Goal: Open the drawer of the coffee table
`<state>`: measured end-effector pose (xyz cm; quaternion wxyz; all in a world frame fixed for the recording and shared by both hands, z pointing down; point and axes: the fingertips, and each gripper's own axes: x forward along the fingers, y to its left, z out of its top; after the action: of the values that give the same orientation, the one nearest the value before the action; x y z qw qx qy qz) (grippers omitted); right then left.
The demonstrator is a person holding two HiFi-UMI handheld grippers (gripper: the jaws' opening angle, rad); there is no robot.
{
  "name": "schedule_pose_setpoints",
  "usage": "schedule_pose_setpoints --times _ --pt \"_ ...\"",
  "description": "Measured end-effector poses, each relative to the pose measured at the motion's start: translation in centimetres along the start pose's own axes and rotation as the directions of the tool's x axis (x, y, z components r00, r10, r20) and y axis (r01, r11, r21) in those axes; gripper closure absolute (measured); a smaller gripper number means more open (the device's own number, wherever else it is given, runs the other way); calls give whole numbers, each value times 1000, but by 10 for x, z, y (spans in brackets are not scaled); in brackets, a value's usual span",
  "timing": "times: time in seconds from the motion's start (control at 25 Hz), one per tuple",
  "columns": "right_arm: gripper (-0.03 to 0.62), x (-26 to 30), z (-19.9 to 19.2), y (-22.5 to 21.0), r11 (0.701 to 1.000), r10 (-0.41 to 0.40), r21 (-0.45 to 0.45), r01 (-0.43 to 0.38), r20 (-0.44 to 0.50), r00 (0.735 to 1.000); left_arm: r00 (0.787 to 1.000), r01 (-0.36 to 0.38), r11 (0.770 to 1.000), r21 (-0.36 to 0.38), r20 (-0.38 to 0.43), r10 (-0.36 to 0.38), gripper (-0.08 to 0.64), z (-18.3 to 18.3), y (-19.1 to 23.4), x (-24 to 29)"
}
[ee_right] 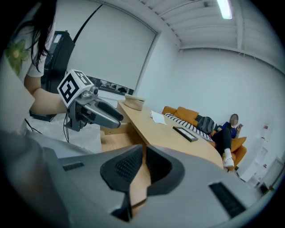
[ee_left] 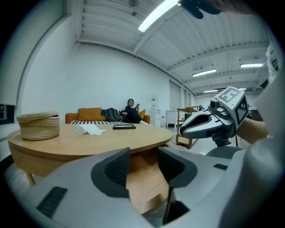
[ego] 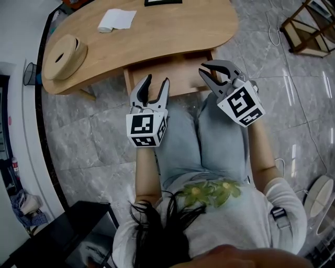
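Observation:
The light wooden coffee table (ego: 172,26) stands in front of my knees, and its drawer (ego: 175,70) sticks out from under the near edge, open. My left gripper (ego: 157,79) hovers just in front of the drawer's left part, open, with nothing between its pads (ee_left: 119,167). My right gripper (ego: 203,69) hangs at the drawer's right corner, its fingertips drawn together and holding nothing. In the left gripper view the drawer's wood (ee_left: 144,187) shows through the gap. In the right gripper view the pads (ee_right: 127,167) nearly meet.
On the table lie a woven basket (ego: 64,55), a white cloth (ego: 116,20) and a flat black item (ego: 162,2). A wooden rack (ego: 309,31) stands at the far right, a black box (ego: 68,235) at the near left. A person sits on an orange sofa (ee_left: 89,115).

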<state>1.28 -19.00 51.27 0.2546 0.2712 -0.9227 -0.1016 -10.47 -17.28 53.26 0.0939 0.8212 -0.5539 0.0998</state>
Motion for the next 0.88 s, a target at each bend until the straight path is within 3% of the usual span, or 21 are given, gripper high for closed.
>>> schedule_pose_setpoints --times 0.04,0.16,0.2,0.24,0.4,0.88 --pt "584 1 4 3 1000 9 -2 -9 14 1000 1000 -2 1000 15 4 2 364 2 -4 2" --pt "584 3 11 12 998 56 5 -57 35 998 1000 -16 999 52 15 15 443 4 -14 4" --pt "584 4 12 13 998 68 13 -69 39 997 1000 -16 998 56 13 16 523 4 -18 5" --pt "584 5 13 14 997 78 23 -79 42 996 1000 -11 998 57 7 10 543 3 -23 5" --pt "586 7 14 17 993 105 42 -107 55 993 1000 20 998 68 -14 -19 543 0 -39 7" --pt "586 10 4 31 992 104 -64 -105 -22 994 997 78 993 88 -24 -76 544 -1 -78 18"
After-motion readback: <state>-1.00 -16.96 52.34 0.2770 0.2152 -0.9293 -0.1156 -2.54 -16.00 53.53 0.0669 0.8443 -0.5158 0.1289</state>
